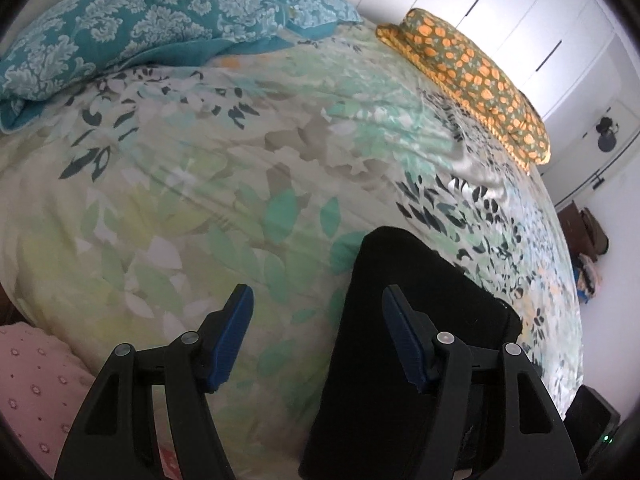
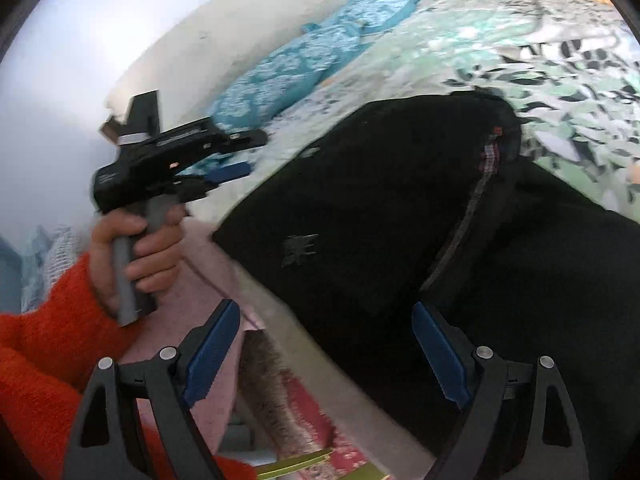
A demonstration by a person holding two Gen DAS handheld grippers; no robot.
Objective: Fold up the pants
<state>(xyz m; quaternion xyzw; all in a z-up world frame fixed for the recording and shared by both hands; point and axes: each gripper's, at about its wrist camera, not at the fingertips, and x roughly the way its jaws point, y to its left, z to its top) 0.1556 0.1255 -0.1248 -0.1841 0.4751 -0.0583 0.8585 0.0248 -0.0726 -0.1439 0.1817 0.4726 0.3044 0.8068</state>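
Both grippers spread, empty; black pants (image 2: 400, 208) on bedspread (image 1: 200, 184) (teal pillow (image 1: 120, 32) beyond).

The black pants (image 2: 360, 208) are lying on the bed, on the leafy floral duvet (image 1: 200, 184), near its edge. Waistband's flopped open so a plaid lining shows, and the fabric's bunched up.

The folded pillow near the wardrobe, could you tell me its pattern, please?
Orange flowers on olive-green fabric, clearest in the left wrist view.
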